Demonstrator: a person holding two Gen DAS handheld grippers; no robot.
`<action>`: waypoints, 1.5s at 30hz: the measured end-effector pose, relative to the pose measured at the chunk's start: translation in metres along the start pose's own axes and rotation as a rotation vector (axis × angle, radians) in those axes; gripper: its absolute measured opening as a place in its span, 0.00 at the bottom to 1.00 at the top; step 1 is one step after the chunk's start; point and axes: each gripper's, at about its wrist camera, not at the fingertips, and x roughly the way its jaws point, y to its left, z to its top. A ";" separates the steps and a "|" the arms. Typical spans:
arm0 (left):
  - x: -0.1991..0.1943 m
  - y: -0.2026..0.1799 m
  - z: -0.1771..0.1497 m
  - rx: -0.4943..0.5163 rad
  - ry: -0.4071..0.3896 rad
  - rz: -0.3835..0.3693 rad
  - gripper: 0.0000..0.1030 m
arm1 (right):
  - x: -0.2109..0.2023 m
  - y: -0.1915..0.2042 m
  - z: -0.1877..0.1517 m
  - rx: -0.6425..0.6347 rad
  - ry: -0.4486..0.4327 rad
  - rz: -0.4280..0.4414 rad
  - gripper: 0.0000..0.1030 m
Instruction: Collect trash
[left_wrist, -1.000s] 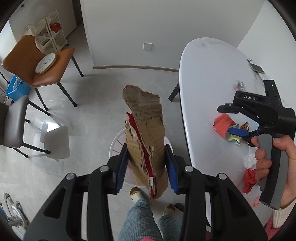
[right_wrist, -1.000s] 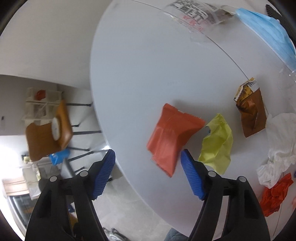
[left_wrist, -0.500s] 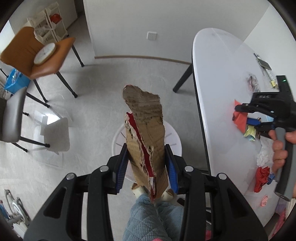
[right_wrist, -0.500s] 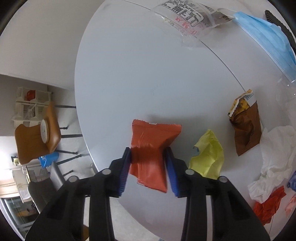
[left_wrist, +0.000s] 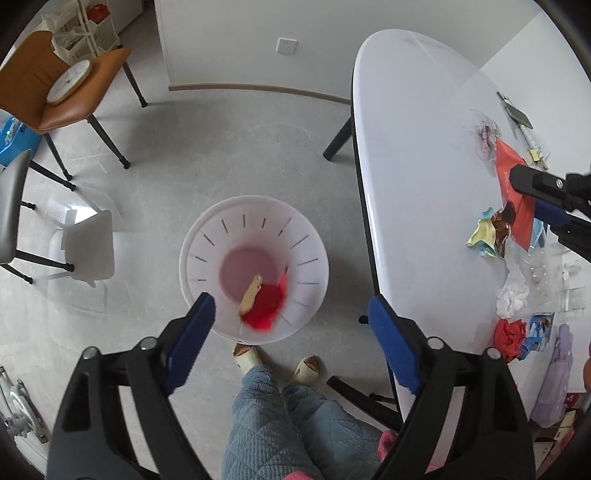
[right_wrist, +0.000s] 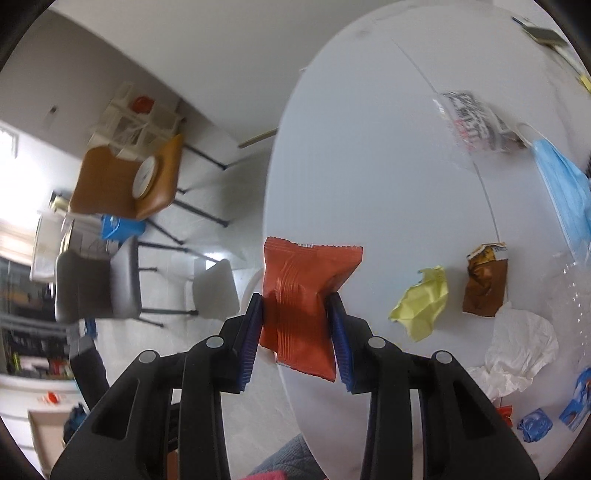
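Observation:
My left gripper (left_wrist: 291, 334) is open and empty above a white plastic bin (left_wrist: 207, 251) on the floor. A torn piece of brown and red cardboard (left_wrist: 262, 301) is inside the bin, blurred. My right gripper (right_wrist: 295, 332) is shut on an orange snack packet (right_wrist: 303, 291) and holds it above the white table's (right_wrist: 369, 155) near edge. The packet (left_wrist: 513, 188) and right gripper (left_wrist: 550, 206) also show in the left wrist view, over the table (left_wrist: 413, 147).
On the table lie a yellow wrapper (right_wrist: 424, 299), a brown wrapper (right_wrist: 484, 284), white tissue (right_wrist: 517, 347), a blue mask (right_wrist: 565, 192), a clear printed bag (right_wrist: 472, 122) and red paper (left_wrist: 511, 332). Chairs (left_wrist: 62, 88) stand left. My feet (left_wrist: 247, 356) are by the bin.
My left gripper opened and the cardboard dropped into the bin. My right gripper, shut on the orange packet, lifted it off the table.

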 end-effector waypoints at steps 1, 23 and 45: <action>-0.003 0.000 0.000 -0.004 -0.004 0.004 0.81 | 0.003 0.011 -0.001 -0.030 0.001 0.012 0.35; -0.097 0.068 -0.021 -0.129 -0.199 0.176 0.92 | 0.053 0.119 -0.043 -0.427 0.161 0.090 0.77; -0.065 -0.130 -0.001 0.335 -0.185 -0.088 0.92 | -0.088 -0.061 -0.039 -0.160 -0.194 -0.166 0.94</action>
